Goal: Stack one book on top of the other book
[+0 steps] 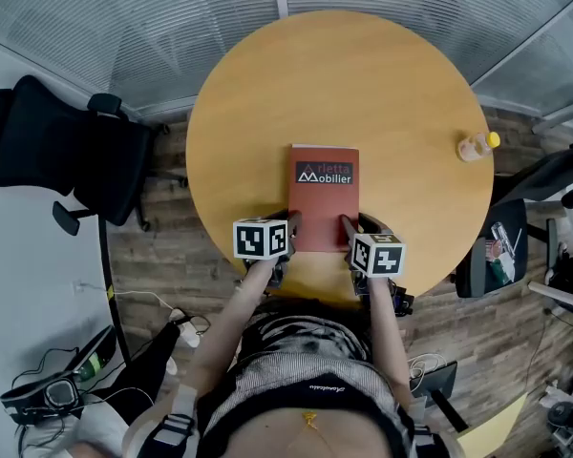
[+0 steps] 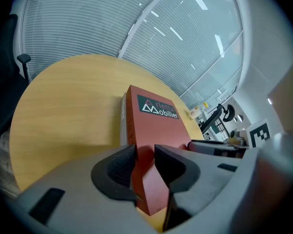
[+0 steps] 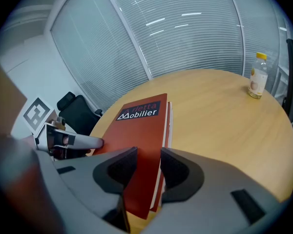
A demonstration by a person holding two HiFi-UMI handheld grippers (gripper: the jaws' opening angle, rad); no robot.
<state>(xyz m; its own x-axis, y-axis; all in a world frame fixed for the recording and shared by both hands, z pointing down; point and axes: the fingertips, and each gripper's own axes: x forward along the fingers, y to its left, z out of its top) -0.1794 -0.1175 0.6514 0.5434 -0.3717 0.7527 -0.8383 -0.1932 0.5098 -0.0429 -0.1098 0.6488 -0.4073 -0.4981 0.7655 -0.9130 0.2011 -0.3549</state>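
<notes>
**Red book gripped at both near corners**

The red book (image 1: 323,198), with a dark label reading "Mobilier" on its cover, lies lengthwise over the near half of the round wooden counter (image 1: 363,74). Its label end points away from the person. Under it, a second book (image 2: 123,121) shows as a grey strip along the left side. In the right gripper view it appears as white pages and a thin red edge along the right side. The two are nearly flush.

The left hand-held gripper (image 1: 288,229) is closed on the near left corner, with that corner wedged between its dark pads. The right hand-held gripper (image 1: 350,227) clamps the near right corner in the same way, and both layers sit between its pads. Each points steeply down and away from the person, with its marker cube facing up. Whether the near end rests on the counter cannot be told.

Well apart, near the counter's right rim, stands a small bottle (image 1: 479,145) with a yellow cap. A black office chair (image 1: 67,151) stands on the wooden floor to the left.
</notes>
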